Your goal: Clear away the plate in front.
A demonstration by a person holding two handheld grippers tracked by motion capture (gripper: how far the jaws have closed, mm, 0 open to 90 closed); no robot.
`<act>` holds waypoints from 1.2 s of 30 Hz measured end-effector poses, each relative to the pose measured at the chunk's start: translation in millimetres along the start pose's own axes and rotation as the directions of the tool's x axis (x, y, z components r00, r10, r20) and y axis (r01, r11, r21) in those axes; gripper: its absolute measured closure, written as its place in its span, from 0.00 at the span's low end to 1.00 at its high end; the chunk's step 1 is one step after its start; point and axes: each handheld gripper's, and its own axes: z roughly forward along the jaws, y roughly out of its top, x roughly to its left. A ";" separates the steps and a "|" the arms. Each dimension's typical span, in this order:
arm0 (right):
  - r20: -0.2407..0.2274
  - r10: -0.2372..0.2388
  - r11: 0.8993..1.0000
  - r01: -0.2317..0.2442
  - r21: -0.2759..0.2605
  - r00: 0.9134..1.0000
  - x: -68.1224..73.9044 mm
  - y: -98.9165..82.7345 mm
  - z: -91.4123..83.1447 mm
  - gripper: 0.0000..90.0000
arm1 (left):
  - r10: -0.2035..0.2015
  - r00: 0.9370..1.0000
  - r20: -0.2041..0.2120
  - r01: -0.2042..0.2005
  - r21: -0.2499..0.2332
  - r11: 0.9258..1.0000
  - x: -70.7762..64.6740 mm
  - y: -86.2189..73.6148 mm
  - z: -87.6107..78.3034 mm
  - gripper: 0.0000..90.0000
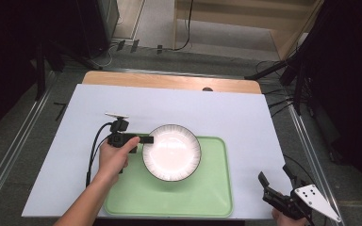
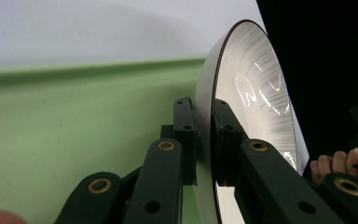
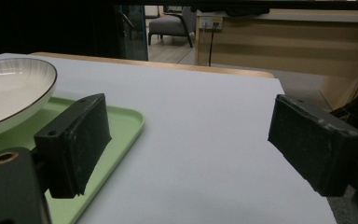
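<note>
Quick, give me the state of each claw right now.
Left claw: closed on the rim of the white plate, over the green tray.
Right claw: open, holding nothing, near the table's corner.

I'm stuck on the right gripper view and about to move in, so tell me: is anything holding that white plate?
Observer: Yes. The left gripper is shut on the plate at its left rim, one jaw on each face.
Operator: Is the plate over the tray?
Observer: It is above the green tray, toward its far-left part.
Operator: And where is my gripper?
Observer: The right gripper is open, off the tray's near-right corner at the table's edge.
</note>
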 end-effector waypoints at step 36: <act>0.000 -0.010 1.000 0.010 -0.009 1.000 2.4 1.1 -0.6 0.15 | -0.024 0.999 -0.042 0.027 0.059 0.998 16.0 -41.9 0.5 0.94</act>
